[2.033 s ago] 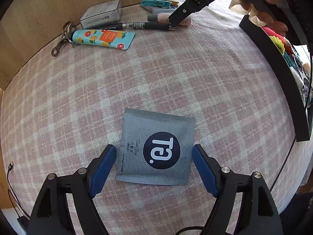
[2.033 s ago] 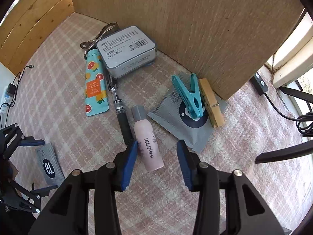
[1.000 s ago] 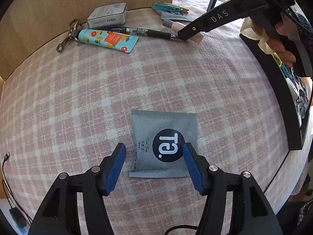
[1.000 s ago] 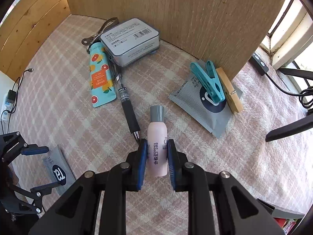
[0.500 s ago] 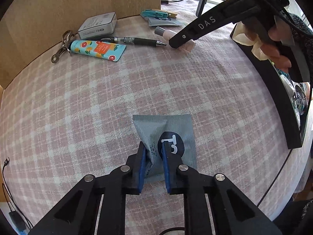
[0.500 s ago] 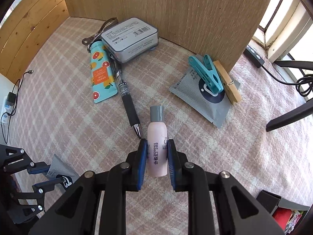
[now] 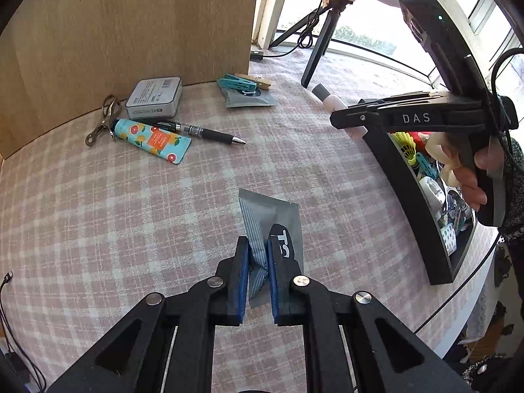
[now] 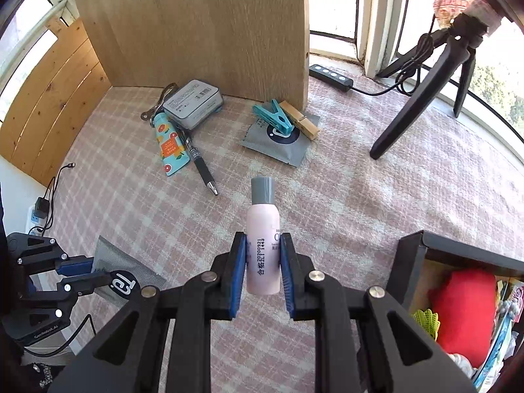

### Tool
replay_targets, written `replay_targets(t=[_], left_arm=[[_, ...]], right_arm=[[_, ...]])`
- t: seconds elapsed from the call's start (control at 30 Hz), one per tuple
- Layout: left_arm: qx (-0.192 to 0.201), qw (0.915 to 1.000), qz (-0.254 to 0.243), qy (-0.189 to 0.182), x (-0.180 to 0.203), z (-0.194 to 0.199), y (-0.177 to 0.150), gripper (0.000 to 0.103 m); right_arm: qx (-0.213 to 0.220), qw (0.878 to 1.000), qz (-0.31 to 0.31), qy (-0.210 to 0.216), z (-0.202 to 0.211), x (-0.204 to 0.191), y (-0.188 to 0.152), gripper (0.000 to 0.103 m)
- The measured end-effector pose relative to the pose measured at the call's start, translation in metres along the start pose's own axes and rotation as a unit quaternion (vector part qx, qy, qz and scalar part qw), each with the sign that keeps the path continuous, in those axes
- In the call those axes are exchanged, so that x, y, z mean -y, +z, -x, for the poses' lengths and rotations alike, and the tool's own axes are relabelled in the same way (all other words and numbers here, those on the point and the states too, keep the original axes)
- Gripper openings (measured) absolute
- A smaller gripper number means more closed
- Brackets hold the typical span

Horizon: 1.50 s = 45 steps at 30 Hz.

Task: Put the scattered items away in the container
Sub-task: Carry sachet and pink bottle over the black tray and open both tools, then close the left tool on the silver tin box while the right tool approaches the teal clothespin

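Observation:
My left gripper (image 7: 257,249) is shut on a grey sachet (image 7: 271,219) with a dark round logo, lifted and crumpled above the pink checked cloth. My right gripper (image 8: 263,255) is shut on a pink bottle (image 8: 263,226) with a grey cap, held above the cloth; it also shows in the left wrist view (image 7: 330,101), close to the black container (image 7: 409,196) at the right. The container (image 8: 412,262) holds a red item and several small things. The left gripper shows at lower left in the right wrist view (image 8: 85,275).
By the wooden board (image 8: 196,26) lie a metal tin (image 8: 193,103), a fruit-print tube (image 8: 170,144), a black pen (image 8: 199,167), metal tongs (image 7: 101,121), and a second grey sachet (image 8: 278,140) under a teal peg (image 8: 273,118) and a wooden peg (image 8: 299,121). A black tripod (image 8: 425,75) stands at the back right.
My left gripper closed on the grey sachet and lifted it. My right gripper closed on the pink bottle, lifted it and carried it right towards the black container.

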<state>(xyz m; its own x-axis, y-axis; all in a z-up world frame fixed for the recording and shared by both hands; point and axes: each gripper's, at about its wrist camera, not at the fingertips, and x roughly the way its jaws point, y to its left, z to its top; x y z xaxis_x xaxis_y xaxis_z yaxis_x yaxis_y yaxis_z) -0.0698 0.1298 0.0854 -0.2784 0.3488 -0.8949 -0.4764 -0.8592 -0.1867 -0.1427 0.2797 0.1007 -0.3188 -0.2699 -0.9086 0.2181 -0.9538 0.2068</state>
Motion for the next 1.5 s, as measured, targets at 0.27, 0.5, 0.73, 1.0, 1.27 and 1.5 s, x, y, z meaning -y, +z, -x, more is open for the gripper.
replay_targets(t=[0.27,0.5,0.73,1.0,1.27,1.5], left_arm=[[0.035,0.9966,-0.044,-0.06,0.033,0.02,0.049,0.01],[0.039,0.9881,-0.092,-0.117,0.127,0.005,0.086,0.01],[0.033,0.9724,-0.165,-0.162,0.229,-0.008,0.102,0.015],[0.056,0.9728,-0.204,-0.094,0.257,-0.012,0.093,0.061],[0.062,0.9834,-0.159,-0.063,0.195,-0.008,0.097,0.061],[0.067,0.9947,-0.078,0.009,0.077,-0.009,0.097,0.062]], right_arm=[[0.058,0.994,-0.084,-0.035,0.068,0.079,-0.054,0.02],[0.074,0.975,-0.17,-0.12,0.13,0.16,-0.109,0.02],[0.081,0.957,-0.221,-0.17,0.161,0.224,-0.133,0.023],[0.128,0.937,-0.251,-0.206,0.185,0.234,-0.14,0.056],[0.129,0.957,-0.199,-0.166,0.162,0.199,-0.111,0.056],[0.119,0.981,-0.105,-0.109,0.115,0.135,-0.065,0.056]])
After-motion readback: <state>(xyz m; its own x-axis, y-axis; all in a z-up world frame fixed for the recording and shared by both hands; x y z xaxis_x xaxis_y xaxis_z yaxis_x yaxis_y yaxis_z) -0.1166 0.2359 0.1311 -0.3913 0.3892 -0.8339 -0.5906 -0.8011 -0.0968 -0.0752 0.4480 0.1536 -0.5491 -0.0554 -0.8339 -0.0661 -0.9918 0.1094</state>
